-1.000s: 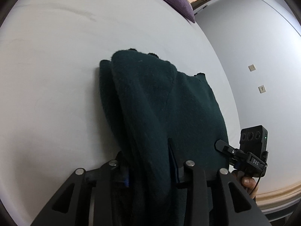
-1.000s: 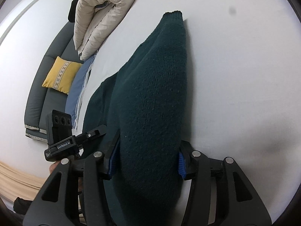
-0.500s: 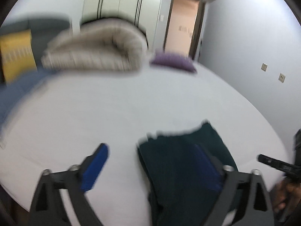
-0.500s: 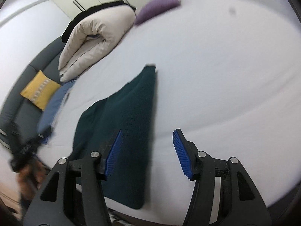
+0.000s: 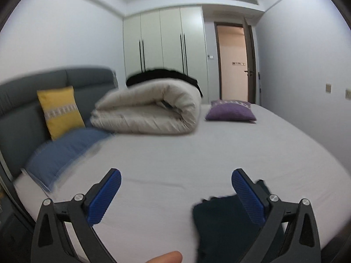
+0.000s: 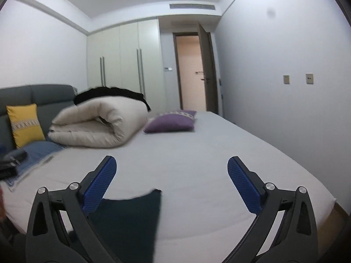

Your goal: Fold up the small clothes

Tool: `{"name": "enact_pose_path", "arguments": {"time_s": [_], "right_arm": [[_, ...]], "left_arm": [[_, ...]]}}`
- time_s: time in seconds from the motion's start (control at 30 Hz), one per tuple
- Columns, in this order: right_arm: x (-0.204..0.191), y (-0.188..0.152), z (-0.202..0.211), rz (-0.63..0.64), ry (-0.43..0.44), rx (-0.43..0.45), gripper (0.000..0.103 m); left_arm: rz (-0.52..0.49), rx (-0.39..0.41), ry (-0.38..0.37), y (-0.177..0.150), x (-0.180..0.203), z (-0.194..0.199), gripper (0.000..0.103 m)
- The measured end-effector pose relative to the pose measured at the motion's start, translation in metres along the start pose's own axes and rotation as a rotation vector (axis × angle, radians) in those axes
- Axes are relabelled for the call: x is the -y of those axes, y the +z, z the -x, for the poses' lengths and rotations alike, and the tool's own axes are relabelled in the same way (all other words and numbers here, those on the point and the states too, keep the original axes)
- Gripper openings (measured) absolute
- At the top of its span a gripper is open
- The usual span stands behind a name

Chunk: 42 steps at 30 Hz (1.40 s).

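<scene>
A dark green knitted garment lies folded on the white bed sheet, low and right in the left wrist view. My left gripper hovers above the bed, open wide, nothing between its blue pads. In the right wrist view the same garment lies low and left, partly behind the left finger. My right gripper is above it, its jaws opening, with nothing between them. A fingertip of the person shows at the bottom edge.
A rolled beige duvet with a black garment on top sits at the far side. A purple cushion, a yellow cushion, a blue pillow and a grey headboard lie around it. Wardrobe and open door stand behind.
Both grippers let go of the green garment and opened wide. Both rose and tilted up, so the views now look across the bed instead of down onto the garment.
</scene>
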State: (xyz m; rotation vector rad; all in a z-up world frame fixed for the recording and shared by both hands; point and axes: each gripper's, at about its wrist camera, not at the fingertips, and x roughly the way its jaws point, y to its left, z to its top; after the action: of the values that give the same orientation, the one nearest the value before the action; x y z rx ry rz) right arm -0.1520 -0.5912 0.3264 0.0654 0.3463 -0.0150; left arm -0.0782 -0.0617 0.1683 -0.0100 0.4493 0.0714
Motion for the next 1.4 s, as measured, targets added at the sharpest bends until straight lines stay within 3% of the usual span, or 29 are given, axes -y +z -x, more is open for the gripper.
{"name": "enact_pose_path", "arguments": {"time_s": [0.07, 0.2, 0.43, 0.77, 1.4], "right_arm": [[-0.002, 0.007, 0.004, -0.021, 0.033, -0.021, 0.103], [-0.011, 0.010, 0.001, -0.021, 0.065, -0.111, 0.103], [-0.027, -0.019, -0.026, -0.009, 0.049, -0.277, 0.103], [-0.052, -0.063, -0.051, 0.057, 0.025, -0.376, 0.103], [-0.062, -0.100, -0.114, 0.032, 0.007, -0.548, 0.103]], "left_arm": [[0.042, -0.065, -0.018, -0.005, -0.004, -0.009, 0.103], [0.056, -0.190, 0.032, -0.026, -0.007, -0.033, 0.103], [0.060, -0.318, 0.073, -0.067, -0.009, -0.048, 0.103], [0.057, -0.358, 0.109, -0.086, -0.011, -0.056, 0.103], [0.053, -0.379, 0.105, -0.095, -0.018, -0.067, 0.103]]}}
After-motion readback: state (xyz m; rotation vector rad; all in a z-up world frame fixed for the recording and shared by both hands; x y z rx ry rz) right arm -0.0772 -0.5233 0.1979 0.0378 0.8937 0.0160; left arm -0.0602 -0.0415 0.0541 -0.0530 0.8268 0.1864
